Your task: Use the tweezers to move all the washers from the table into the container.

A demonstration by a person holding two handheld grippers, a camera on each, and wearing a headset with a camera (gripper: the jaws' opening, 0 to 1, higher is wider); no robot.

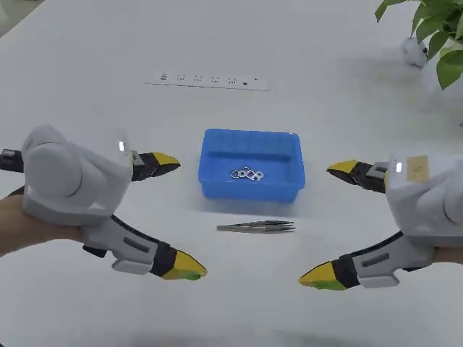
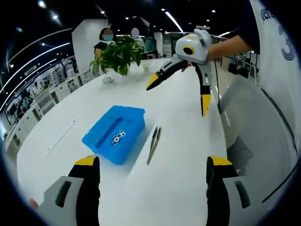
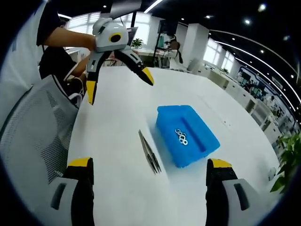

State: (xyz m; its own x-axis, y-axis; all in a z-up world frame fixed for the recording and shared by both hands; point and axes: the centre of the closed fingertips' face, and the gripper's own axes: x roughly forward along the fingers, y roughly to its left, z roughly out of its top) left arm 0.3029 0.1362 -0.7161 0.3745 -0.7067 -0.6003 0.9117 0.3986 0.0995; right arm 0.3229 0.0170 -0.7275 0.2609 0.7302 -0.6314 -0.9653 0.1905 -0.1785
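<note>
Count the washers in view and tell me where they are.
5, as best I can tell: all washers lie clustered in the blue container, touching or overlapping, so one may be hidden.

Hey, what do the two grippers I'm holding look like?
Both the left gripper and right gripper have rounded white bodies and two curved black fingers with grey plates and yellow tips, the lower tips tinged green. The right one carries a yellow sticker. You wear a dark short sleeve.

An open-plan office: desk rows [image 2: 40, 96] and ceiling strip lights [image 2: 173, 20] beyond the white table [image 2: 181, 150], a mesh chair [image 3: 33, 136] beside it.
</note>
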